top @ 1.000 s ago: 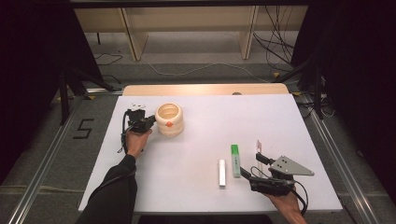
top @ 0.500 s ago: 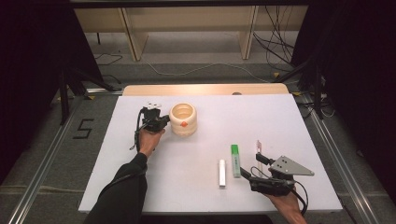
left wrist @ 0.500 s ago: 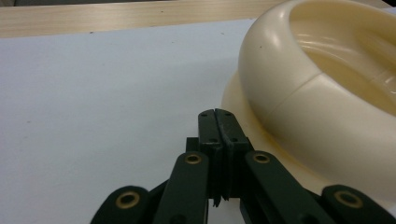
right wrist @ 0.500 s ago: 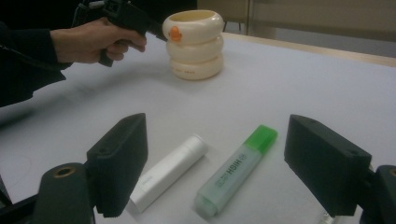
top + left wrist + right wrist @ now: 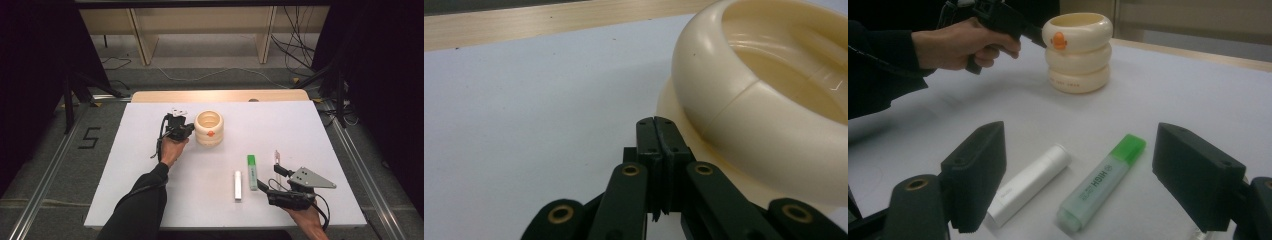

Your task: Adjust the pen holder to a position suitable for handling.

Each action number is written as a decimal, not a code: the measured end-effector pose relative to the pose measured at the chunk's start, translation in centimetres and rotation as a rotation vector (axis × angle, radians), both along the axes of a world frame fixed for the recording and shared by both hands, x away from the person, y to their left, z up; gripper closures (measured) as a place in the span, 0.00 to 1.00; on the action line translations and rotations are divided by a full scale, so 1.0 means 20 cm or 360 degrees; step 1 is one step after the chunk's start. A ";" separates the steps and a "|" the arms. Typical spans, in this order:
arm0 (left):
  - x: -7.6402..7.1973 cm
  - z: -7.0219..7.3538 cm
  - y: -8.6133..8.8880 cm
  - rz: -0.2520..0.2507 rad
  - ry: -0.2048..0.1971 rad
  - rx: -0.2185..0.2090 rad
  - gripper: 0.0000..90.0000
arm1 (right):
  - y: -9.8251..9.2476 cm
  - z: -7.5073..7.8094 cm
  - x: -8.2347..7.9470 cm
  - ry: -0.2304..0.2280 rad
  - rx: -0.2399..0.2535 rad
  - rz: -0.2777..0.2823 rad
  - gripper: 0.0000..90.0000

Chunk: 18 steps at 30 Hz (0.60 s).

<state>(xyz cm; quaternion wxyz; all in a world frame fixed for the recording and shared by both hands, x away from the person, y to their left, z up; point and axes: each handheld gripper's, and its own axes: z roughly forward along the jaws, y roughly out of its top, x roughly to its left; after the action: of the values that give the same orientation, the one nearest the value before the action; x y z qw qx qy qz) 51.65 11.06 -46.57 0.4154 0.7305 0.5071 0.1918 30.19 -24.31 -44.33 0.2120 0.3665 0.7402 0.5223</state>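
Observation:
A cream cup (image 5: 209, 127) made of stacked rings, with an orange mark on its side, stands on the white table (image 5: 325, 135) left of centre. My left gripper (image 5: 186, 129) is shut with nothing in it, and its tips rest against the cup's left side. In the left gripper view the closed tips (image 5: 657, 122) sit beside the cup's wall (image 5: 764, 115). At the near right, my right gripper (image 5: 270, 178) stands open and low. A green highlighter (image 5: 1103, 182) and a white tube (image 5: 1028, 185) lie in front of its wide jaws.
A thin clear stick (image 5: 276, 157) lies just right of the highlighter (image 5: 252, 171). A wooden strip (image 5: 220, 95) runs along the table's far edge. Beyond it are shelf legs and cables on the floor.
The left gripper has slid to the right, and the cream cup has moved right with it, staying against its tips. The right gripper, highlighter and tube have stayed put.

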 end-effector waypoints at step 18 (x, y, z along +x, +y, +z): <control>0.00 0.01 -0.02 0.0012 0.0003 -0.0038 0.95 | 0.00 0.00 0.00 0.0004 0.0003 0.0001 0.25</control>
<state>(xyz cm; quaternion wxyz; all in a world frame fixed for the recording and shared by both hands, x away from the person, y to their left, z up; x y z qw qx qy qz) 51.67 10.67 -46.29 0.4230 0.7237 0.5124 0.1866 30.21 -24.35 -44.35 0.2106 0.3670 0.7402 0.5226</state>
